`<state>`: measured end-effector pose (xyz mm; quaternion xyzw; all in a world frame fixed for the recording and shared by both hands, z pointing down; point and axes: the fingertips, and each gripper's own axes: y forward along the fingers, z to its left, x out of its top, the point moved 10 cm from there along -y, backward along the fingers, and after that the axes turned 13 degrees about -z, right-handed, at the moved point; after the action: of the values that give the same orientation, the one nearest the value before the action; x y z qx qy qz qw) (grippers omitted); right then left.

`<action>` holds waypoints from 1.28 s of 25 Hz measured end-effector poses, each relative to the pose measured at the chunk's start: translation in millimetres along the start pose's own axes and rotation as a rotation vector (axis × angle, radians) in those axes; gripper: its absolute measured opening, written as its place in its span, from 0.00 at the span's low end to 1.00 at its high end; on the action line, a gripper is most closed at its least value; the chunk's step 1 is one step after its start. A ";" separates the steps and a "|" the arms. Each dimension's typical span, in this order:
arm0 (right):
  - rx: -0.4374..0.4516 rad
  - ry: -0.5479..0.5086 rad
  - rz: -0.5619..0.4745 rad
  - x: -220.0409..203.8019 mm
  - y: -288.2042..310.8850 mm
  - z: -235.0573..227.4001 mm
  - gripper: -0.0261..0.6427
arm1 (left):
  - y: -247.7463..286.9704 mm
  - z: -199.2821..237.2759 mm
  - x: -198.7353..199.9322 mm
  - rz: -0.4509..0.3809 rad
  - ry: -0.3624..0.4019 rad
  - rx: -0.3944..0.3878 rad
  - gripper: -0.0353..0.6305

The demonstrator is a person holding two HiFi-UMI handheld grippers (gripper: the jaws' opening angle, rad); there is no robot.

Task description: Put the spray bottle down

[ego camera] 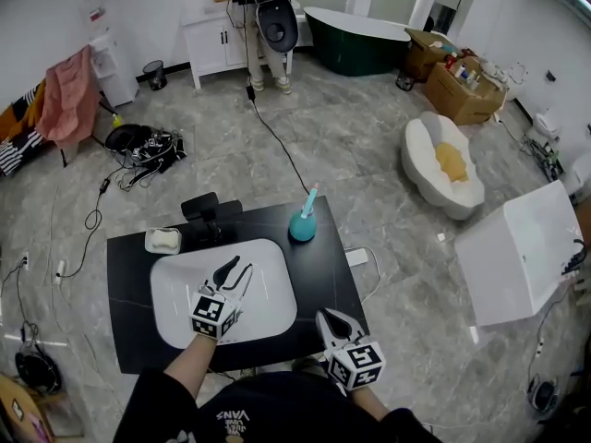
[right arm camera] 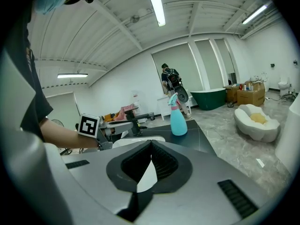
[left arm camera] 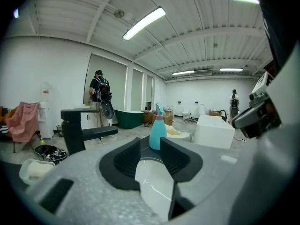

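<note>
The teal spray bottle [ego camera: 303, 221] with its pale trigger head stands upright on the black table [ego camera: 325, 268], near the far edge and free of both grippers. It also shows straight ahead in the left gripper view, as the bottle [left arm camera: 157, 131], and in the right gripper view as the bottle [right arm camera: 178, 120]. My left gripper [ego camera: 236, 266] hovers over the white basin [ego camera: 175, 314]. Its jaws [left arm camera: 150, 150] stand apart with nothing between them. My right gripper [ego camera: 327, 315] is at the table's near right corner, jaws [right arm camera: 151, 142] closed together and holding nothing.
A black faucet [ego camera: 205, 212] and a white soap dish [ego camera: 163, 240] sit behind the basin. On the floor to the right are a white box [ego camera: 522, 252] and a white shell-shaped seat [ego camera: 443, 164]. A person [ego camera: 263, 7] stands at the far cabinet. Cables lie on the floor at left.
</note>
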<state>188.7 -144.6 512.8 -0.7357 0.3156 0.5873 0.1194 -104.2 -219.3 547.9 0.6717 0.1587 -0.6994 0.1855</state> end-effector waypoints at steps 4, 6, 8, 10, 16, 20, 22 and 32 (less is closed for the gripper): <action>0.006 -0.012 -0.016 -0.3 0.1 29.6 0.05 | -38.3 4.3 9.1 -0.008 0.008 -0.035 0.23; 0.007 -0.017 -0.024 -1.7 -0.5 42.1 0.05 | -56.0 5.8 12.1 -0.011 0.007 -0.045 0.19; 0.005 -0.025 -0.030 -5.2 -2.2 52.2 0.05 | -71.9 6.1 14.0 -0.009 -0.003 -0.054 0.17; 0.002 -0.031 -0.037 -8.4 -3.7 62.5 0.05 | -86.9 6.5 15.4 -0.012 -0.012 -0.061 0.16; -0.020 -0.036 -0.057 -15.1 -8.8 95.2 0.05 | -129.6 4.5 25.2 -0.026 0.000 -0.089 0.11; -0.029 -0.039 -0.068 -25.1 -12.6 114.2 0.05 | -153.5 0.7 25.4 -0.020 0.012 -0.099 0.10; -0.032 -0.038 -0.074 -29.7 -13.2 123.2 0.05 | -165.2 0.7 26.3 -0.019 0.013 -0.103 0.09; -0.049 -0.029 -0.090 -51.2 -25.5 157.3 0.05 | -218.4 -7.1 26.1 -0.028 0.060 -0.148 0.09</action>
<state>74.4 -22.3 511.6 -0.7432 0.2660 0.5995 0.1324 -201.9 -24.8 515.6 0.6744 0.2247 -0.6681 0.2198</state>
